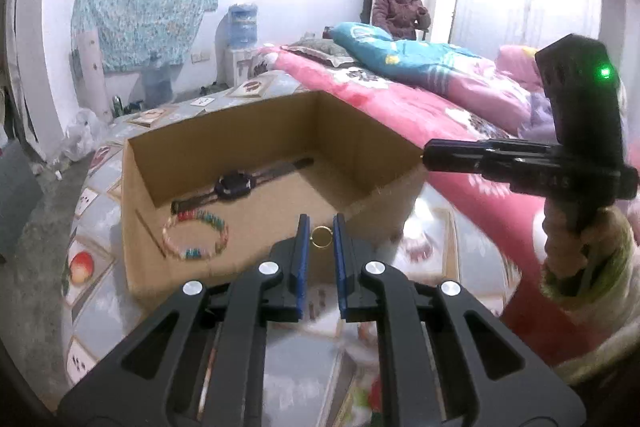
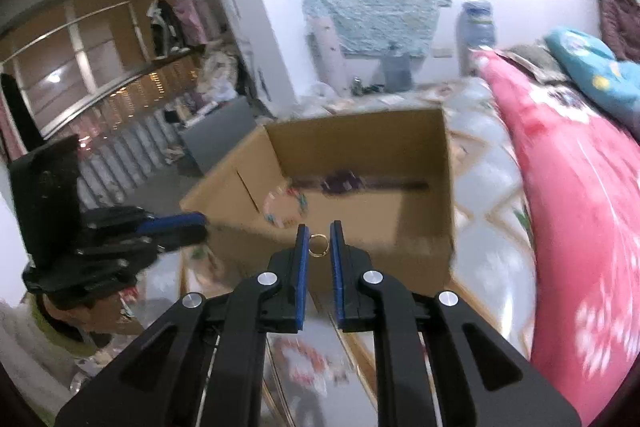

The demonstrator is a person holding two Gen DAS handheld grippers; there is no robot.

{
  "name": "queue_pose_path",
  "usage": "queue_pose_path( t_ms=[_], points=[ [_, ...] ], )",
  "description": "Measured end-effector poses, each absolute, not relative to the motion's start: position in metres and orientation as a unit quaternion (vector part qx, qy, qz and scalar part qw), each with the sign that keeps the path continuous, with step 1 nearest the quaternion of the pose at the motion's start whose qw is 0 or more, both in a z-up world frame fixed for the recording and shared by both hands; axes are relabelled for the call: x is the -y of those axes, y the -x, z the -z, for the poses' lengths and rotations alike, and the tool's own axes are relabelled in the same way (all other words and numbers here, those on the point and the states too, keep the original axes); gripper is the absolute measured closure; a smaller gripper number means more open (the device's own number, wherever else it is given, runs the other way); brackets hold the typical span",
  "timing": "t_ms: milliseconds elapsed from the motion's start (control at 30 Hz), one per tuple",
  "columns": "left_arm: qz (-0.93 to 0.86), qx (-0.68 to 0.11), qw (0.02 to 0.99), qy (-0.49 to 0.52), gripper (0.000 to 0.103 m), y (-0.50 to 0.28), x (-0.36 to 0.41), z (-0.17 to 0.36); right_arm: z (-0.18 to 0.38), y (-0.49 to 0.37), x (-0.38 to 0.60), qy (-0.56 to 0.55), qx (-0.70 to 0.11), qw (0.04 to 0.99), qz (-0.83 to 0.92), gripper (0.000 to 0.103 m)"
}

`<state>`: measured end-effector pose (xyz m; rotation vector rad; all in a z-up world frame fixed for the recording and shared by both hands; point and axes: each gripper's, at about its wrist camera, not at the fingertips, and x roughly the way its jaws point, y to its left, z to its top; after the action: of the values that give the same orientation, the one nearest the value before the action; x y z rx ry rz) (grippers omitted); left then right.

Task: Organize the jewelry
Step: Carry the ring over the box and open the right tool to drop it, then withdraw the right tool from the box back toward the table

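Both claws tilt downward before the cardboard box (image 1: 248, 147): left claw (image 1: 321, 227) and right claw (image 2: 319, 233) each grip a gold ring (image 1: 321, 237).

Open box (image 1: 256, 147) on the bed (image 1: 420, 107), near its left edge. Inside, watch (image 1: 234, 183) toward the far wall, bead bracelet (image 1: 196, 235) nearer and left. One ring (image 1: 321, 237) between each gripper's jaws, just before the box's near wall.
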<state>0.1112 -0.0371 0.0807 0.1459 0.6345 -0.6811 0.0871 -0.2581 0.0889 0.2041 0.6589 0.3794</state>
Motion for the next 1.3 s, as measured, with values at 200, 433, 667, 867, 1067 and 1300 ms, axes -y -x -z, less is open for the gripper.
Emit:
queue_pose_path(
  t_ms=[200,433,667,867,1067,1300],
  points=[
    [0.314,-0.394,0.863,-0.037,0.092,-0.198,0.061,-0.067,-0.08,-0.172,0.253,-0.098,-0.409,0.886,-0.197,0.092],
    [0.275,-0.451,0.849,-0.027,0.08,-0.248,0.078,-0.043,-0.053,-0.222,0.258,-0.097,-0.468,0.86,-0.179,0.09],
    [0.268,-0.448,0.853,-0.014,0.065,-0.256,0.074,-0.037,-0.057,-0.226,0.274,-0.115,-0.445,0.87,-0.177,0.079],
    [0.264,-0.425,0.866,-0.002,0.065,-0.248,0.062,-0.049,-0.076,-0.211,0.285,-0.131,-0.414,0.884,-0.174,0.079],
    [0.266,-0.351,0.898,0.001,0.064,-0.202,0.036,-0.082,-0.11,-0.163,0.294,-0.134,-0.36,0.907,-0.172,0.079],
    [0.286,-0.282,0.916,-0.008,0.058,-0.113,-0.002,-0.094,-0.121,-0.067,0.295,-0.119,-0.304,0.93,-0.172,0.079]
  ],
)
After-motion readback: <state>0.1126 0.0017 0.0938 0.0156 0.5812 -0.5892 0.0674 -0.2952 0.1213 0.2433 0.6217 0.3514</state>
